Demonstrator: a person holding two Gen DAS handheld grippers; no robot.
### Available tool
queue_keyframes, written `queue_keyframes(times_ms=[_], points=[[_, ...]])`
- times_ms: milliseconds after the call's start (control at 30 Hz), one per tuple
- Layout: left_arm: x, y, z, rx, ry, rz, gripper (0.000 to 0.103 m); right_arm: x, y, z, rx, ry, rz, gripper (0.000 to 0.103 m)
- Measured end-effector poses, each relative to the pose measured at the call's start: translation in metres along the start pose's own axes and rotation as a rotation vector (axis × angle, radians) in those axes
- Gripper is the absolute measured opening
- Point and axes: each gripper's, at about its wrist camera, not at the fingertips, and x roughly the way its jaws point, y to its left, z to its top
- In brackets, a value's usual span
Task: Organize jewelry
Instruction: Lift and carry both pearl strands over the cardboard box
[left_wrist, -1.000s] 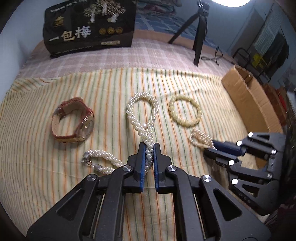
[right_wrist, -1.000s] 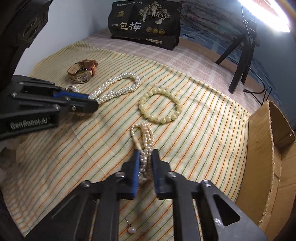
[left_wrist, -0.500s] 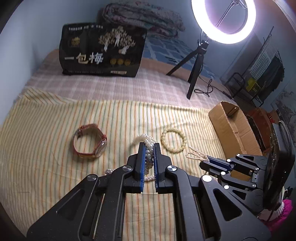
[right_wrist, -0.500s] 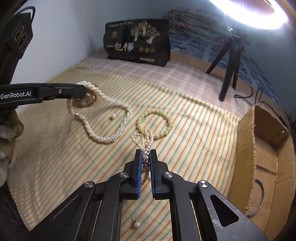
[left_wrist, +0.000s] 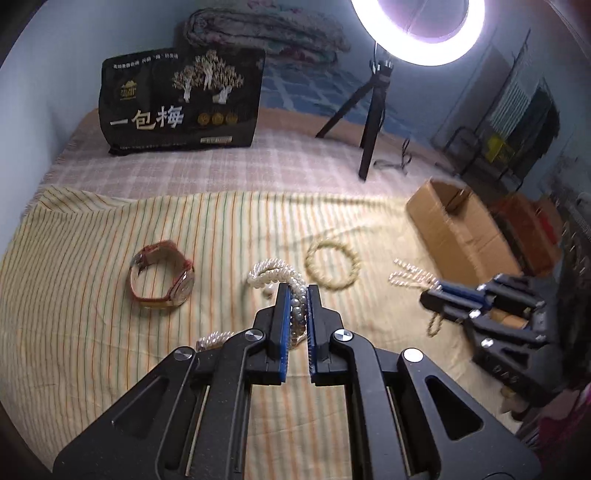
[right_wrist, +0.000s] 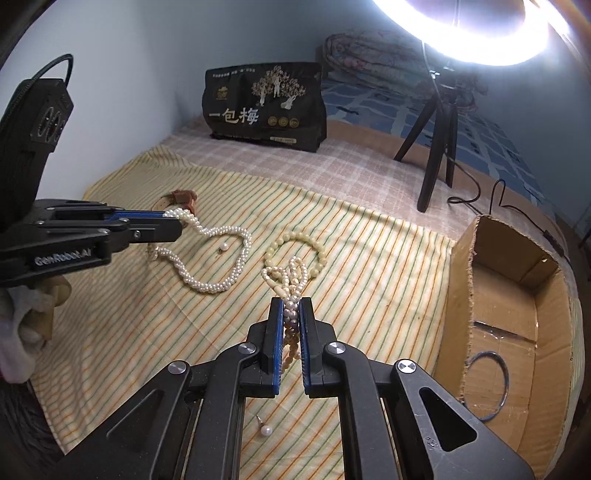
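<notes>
Pearl-white strands filled both claws. The left gripper (left_wrist: 296, 295) was clenched on the twisted pearl necklace (right_wrist: 221, 258), whose long loop trailed from the fingertips down onto the striped cloth (right_wrist: 369, 258). The right gripper (right_wrist: 291, 308) was clamped on a smaller cream bead strand (right_wrist: 291, 273), its loops fanning out past the tips; whether they touched the cloth was hard to tell. A yellowish bead bracelet (left_wrist: 332, 267) lay just beyond, near the brown-strapped watch (left_wrist: 162, 275). Two loose pearl studs (right_wrist: 265, 428) sat on the cloth. To the right stood an open cardboard box (right_wrist: 458, 295) with a thin ring (right_wrist: 485, 384) inside.
</notes>
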Motion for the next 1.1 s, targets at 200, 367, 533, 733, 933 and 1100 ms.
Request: queue_keyframes(times_ms=[200,367,533,733,933,1100], points=[[-0.033,-0.011,0.017,-0.012,-0.076,-0.036,0.005,-0.017,-0.010,0.004,0.024,-0.035,-0.001,0.006],[-0.059,-0.031,0.028,0.004,-0.122,-0.060,0.005,-0.033,-0.017,0.007,0.044,-0.061,-0.008,0.006],[-0.085,-0.056,0.035,0.024,-0.160,-0.083,0.005,-0.054,-0.024,0.005,0.059,-0.086,-0.011,0.006],[-0.103,-0.082,0.043,0.047,-0.187,-0.105,0.005,-0.085,-0.038,0.001,0.090,-0.122,-0.029,0.006],[-0.115,-0.112,0.045,0.073,-0.204,-0.138,0.005,-0.114,-0.063,-0.005,0.131,-0.143,-0.069,0.006],[-0.120,-0.144,0.047,0.103,-0.212,-0.173,0.005,-0.132,-0.087,-0.014,0.171,-0.160,-0.105,0.006]])
